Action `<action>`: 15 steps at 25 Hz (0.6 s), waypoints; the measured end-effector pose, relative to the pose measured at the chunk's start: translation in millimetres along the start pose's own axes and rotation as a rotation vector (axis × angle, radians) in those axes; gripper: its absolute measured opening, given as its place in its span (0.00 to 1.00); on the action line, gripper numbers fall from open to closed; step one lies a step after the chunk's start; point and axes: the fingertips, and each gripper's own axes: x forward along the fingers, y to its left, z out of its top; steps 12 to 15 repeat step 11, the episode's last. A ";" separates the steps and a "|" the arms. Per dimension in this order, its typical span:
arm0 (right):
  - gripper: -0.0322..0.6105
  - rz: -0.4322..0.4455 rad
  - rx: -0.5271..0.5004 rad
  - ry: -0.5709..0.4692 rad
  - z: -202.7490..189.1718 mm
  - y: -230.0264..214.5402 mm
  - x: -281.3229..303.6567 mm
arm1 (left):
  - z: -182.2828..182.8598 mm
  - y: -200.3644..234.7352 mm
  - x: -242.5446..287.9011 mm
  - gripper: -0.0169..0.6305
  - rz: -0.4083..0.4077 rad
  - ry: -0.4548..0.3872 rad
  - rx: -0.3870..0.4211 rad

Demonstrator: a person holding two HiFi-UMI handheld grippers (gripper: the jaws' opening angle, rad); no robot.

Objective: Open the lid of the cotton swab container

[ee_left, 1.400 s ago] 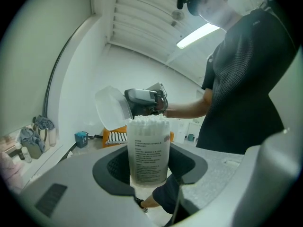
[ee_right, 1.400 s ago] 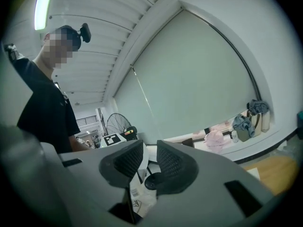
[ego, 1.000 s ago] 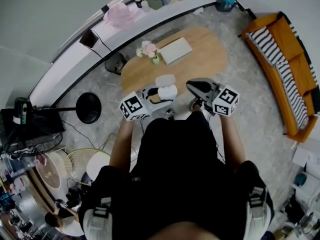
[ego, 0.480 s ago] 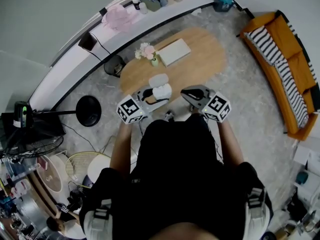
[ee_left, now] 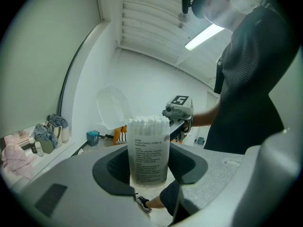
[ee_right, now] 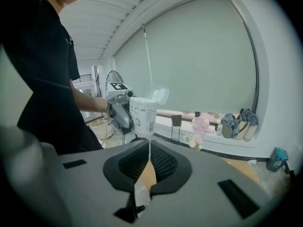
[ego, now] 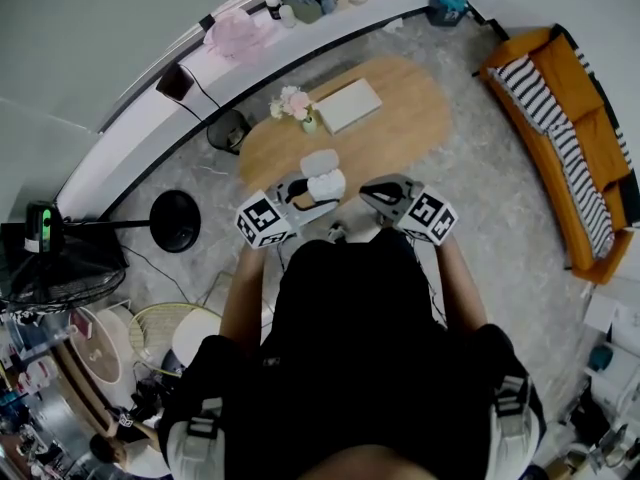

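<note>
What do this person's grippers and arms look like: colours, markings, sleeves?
The left gripper and the right gripper are pale grey shells, and their tongs end in dark grey textured pads. Each carries a white cube with black square markers. The person wears a black short-sleeved top, leaving the forearms bare.

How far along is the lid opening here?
Done: the lid is flipped back, swabs exposed. In hand: the left gripper holds the cotton swab container in the air. The right gripper is shut, empty, apart from it. Left: seemingly nothing but setting it down.
</note>
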 end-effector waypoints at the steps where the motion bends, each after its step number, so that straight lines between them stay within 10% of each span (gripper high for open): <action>1: 0.06 0.002 0.001 0.009 0.7 1.1 0.5 | 0.2 -0.2 -0.1 0.33 -0.001 -0.001 -0.001; 15: 0.06 0.028 0.007 0.073 -5.5 6.8 10.5 | -2.1 0.2 0.0 0.33 -0.007 0.010 0.007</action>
